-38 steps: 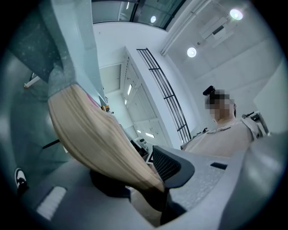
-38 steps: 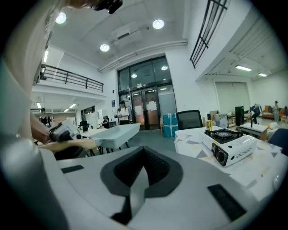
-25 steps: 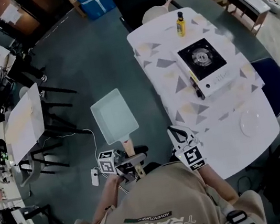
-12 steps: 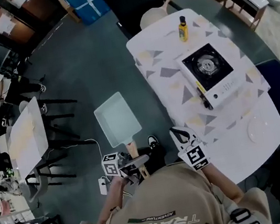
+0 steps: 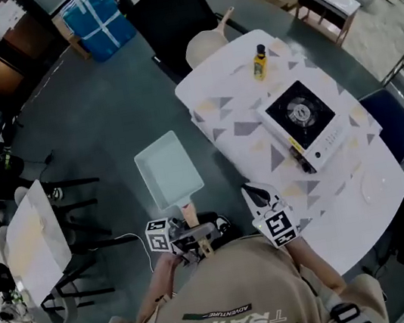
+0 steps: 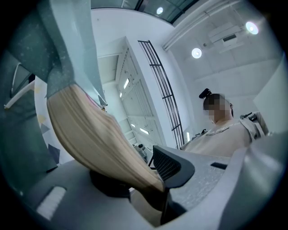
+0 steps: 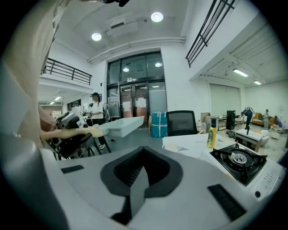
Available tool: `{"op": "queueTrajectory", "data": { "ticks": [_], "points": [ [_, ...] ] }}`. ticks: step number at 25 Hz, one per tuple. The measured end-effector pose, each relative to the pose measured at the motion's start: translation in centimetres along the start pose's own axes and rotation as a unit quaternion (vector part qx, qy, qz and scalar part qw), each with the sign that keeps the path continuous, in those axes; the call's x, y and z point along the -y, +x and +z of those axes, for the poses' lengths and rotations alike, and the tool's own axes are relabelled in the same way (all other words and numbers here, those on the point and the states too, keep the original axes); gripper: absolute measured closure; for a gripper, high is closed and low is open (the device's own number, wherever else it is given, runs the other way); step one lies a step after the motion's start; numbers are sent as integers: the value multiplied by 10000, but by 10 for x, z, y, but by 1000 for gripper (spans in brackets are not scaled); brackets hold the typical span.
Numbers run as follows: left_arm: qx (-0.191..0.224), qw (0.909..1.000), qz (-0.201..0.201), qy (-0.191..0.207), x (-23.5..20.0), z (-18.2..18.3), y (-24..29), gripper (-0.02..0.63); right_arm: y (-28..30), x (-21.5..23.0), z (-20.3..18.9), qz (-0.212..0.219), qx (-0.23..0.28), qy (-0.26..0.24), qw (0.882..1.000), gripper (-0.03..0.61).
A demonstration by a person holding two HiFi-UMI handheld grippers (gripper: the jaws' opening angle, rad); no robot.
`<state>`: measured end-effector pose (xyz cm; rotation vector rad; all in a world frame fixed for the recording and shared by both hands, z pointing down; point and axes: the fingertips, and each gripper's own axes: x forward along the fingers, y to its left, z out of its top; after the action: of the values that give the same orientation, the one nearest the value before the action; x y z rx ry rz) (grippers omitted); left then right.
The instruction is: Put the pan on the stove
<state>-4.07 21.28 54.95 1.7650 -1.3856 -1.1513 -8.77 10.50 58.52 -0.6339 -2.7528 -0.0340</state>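
A pale rectangular pan (image 5: 166,169) with a wooden handle (image 5: 189,213) is held out level over the floor, left of the table. My left gripper (image 5: 193,232) is shut on that handle (image 6: 90,134), with the pan body (image 6: 72,54) rising beyond it. My right gripper (image 5: 257,195) is shut with nothing in it, at the table's near edge. A white portable stove (image 5: 304,118) with a black burner top sits on the table, to the right and well beyond both grippers. The right gripper view shows the pan (image 7: 121,126) at left and the stove (image 7: 238,161) at right.
The white patterned table (image 5: 347,205) also carries a yellow bottle (image 5: 258,63) at its far end and a white plate (image 5: 375,185) near its right edge. A black office chair (image 5: 175,12) and a blue box (image 5: 96,21) stand beyond it. A small table (image 5: 35,238) with chairs is at left.
The head view has swung, so the table and stove now lie more tilted and slightly left. The pan stays in the left gripper, and both grippers keep their places in front of the body.
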Motion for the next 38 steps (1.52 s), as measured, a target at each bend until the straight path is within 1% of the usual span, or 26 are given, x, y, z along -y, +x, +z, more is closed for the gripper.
{"op": "queueTrajectory", "data": {
  "ticks": [5,10,12,16,20,22,26,30,33,38],
  "points": [
    [-348,9993,-132,-100,-14,30,-28,463,30,-1,16,-472,18,113,9988,575],
    [-855,9962,-177,19,-27,48,-48,463,46,3,20,-949,-8,135,9954,575],
    [-1008,9947,-194,-50,-33,50,-49,463,45,4,20,-1066,-64,172,9941,575],
    [-1174,9922,-369,-219,-40,54,-47,461,41,11,19,-1327,-111,253,9908,575],
    [-1192,9907,-536,-384,-50,65,-31,460,40,27,14,-1481,-109,370,9882,575],
    [-1265,9897,-536,-410,-55,71,-23,460,43,39,9,-1528,-87,420,9873,575],
    [-1507,9872,-394,-337,-67,93,-5,457,56,72,9,-1596,6,582,9855,575],
    [-1690,9846,-403,-187,-77,122,22,457,64,113,16,-1733,191,659,9825,575],
    [-1895,9805,-500,-119,-87,134,45,457,63,139,16,-1874,266,771,9789,575],
    [-2146,9729,-807,-283,-104,139,87,457,55,174,13,-2053,289,759,9753,575]
  ]
}}
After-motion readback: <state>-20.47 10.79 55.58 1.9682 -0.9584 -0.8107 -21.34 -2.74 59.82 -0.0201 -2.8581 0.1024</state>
